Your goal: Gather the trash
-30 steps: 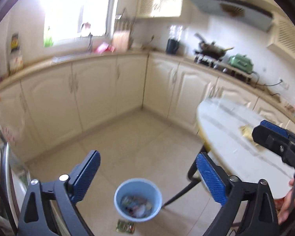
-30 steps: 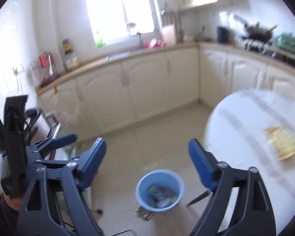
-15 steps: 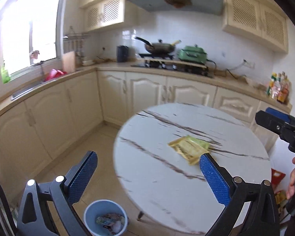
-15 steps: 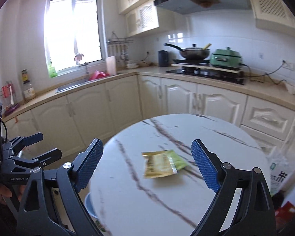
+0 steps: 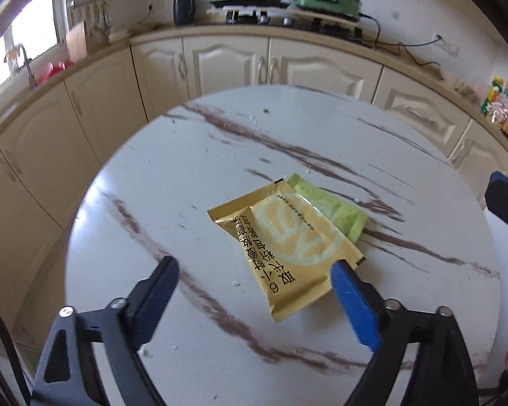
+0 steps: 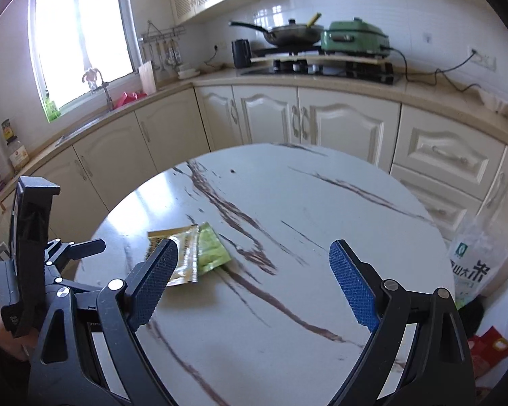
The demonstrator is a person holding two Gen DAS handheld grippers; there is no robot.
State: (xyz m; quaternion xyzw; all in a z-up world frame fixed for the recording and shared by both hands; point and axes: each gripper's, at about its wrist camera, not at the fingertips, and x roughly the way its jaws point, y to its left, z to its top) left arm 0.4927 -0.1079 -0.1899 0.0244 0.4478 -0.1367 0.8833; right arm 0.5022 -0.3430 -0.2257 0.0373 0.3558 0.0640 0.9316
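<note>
A gold snack wrapper lies flat on the round marble table, partly covering a green wrapper. My left gripper hovers just short of the gold wrapper, pointing steeply down. Its jaws are closing and stand wide, with the wrapper's near end between the fingertips and untouched. My right gripper is open above the table with nothing between its fingers. From there the gold wrapper and green wrapper show beside its left finger. The left gripper shows at the left edge.
Cream cabinets and a counter wrap behind the table, with a pan and a green cooker on the hob. A clear bag and a red packet sit on the floor at right. Bottles stand on the counter.
Both views swung from the floor and the blue bin round to the table, and the wrappers came much closer. The left jaws have narrowed a little.
</note>
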